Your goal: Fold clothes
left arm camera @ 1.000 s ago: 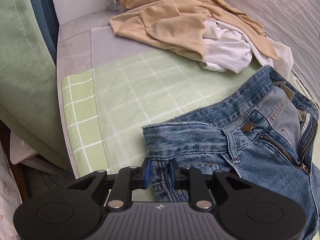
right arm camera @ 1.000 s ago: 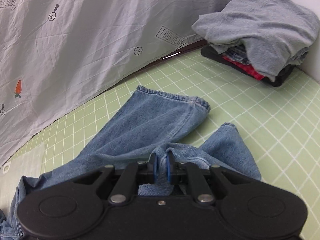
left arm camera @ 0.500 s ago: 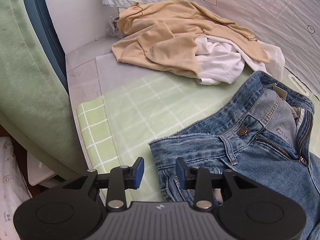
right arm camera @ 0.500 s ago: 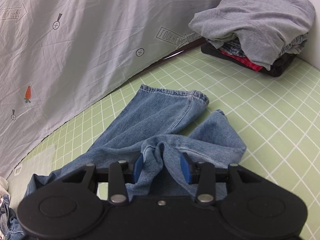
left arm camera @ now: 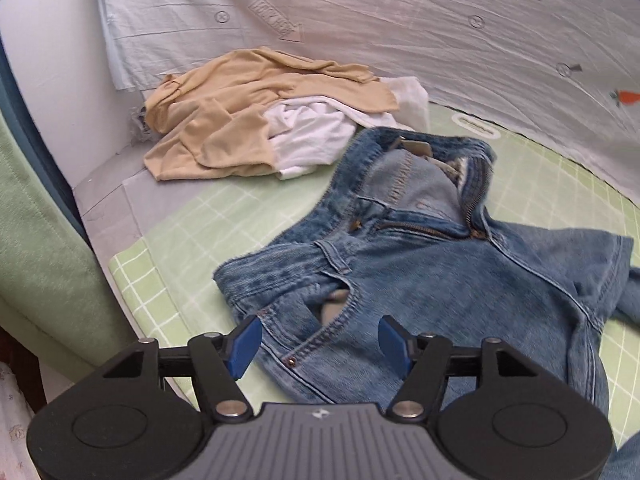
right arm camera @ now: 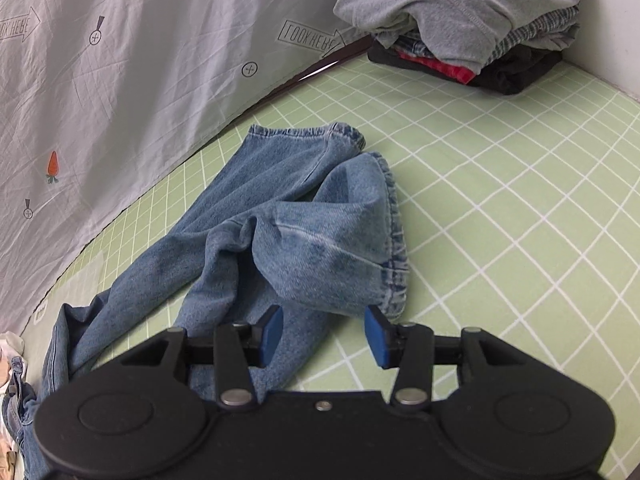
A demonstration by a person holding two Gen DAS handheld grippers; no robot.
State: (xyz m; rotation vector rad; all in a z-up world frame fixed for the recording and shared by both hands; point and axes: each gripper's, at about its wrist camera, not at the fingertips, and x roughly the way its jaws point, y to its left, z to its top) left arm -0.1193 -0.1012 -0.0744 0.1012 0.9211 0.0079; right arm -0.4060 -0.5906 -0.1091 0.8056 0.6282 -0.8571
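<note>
A: Where are the jeans?
B: On the green checked mat. Left view shows the waistband, right view the legs.
A: Fingers?
B: Left gripper and right gripper opening, holding nothing.
A: Nearby?
B: Beige top at eleven; folded stack at one.

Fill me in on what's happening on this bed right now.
A person with a handheld gripper in each hand is folding clothes. The jeans lie crumpled on the green checked mat. The left gripper hangs over the waistband end, the right gripper over the leg cuffs; both are opening, gripping nothing. A tan and white unfolded pile waits nearby, and a folded stack sits in the corner.
</note>
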